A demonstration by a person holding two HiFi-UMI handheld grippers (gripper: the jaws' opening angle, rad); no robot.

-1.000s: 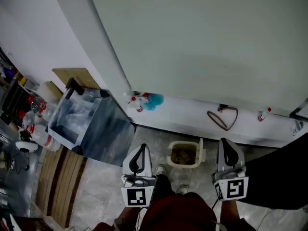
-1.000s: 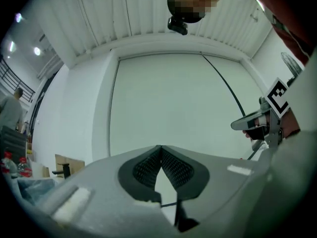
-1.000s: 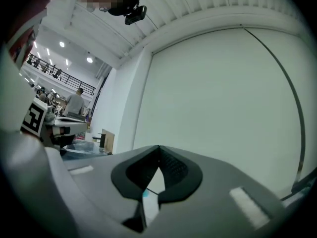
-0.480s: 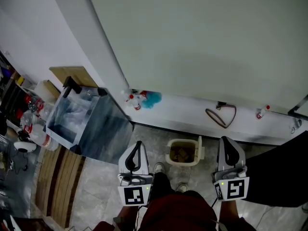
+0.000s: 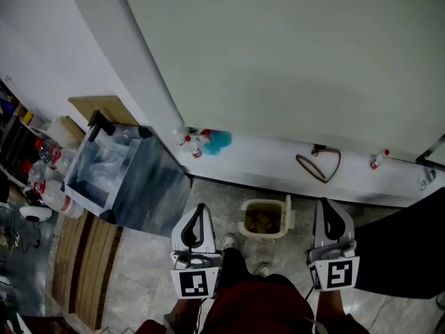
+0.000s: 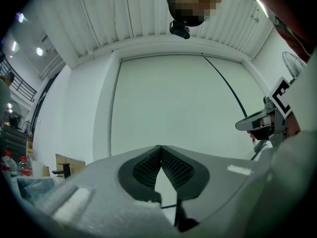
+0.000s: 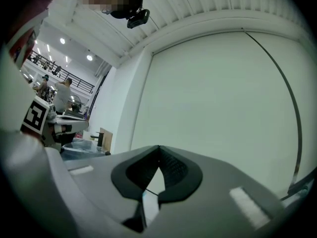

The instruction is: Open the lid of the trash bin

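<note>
Bin [image 5: 264, 220] on tiled floor at 12 o'clock from shoes [image 5: 229, 243], just short of white ledge [image 5: 361, 183] under the big pale wall. Small, cream, open-topped in head view: brownish contents visible inside. Lid [image 5: 288, 214] apparently standing on edge along bin's 3 o'clock side, so likely already swung up. Hinge not made out.

Left gripper [image 5: 201, 211] at 9 o'clock of bin, right gripper [image 5: 327, 207] at 3 o'clock. Both held high near the waist, well apart from bin, touching nothing. Both gripper views aimed at the wall, bin not in them. Each pair of jaws pressed together at the tips, nothing pinched between.

Handling, judged: thin moulded plastic, so light and stiff, with a smooth, somewhat slippery surface. Lid probably free-swinging and apt to drop back if nudged. Bin light enough to skate or tip on tile under a hard pull. Best hold: free edge of lid, opposite the hinge side, pinched across its thin rim. Gentle lift only.

Elsewhere: glass-sided cart [image 5: 118, 179] at 10 o'clock, spray bottles [image 5: 191, 146] and looped cable [image 5: 320, 165] on ledge.
</note>
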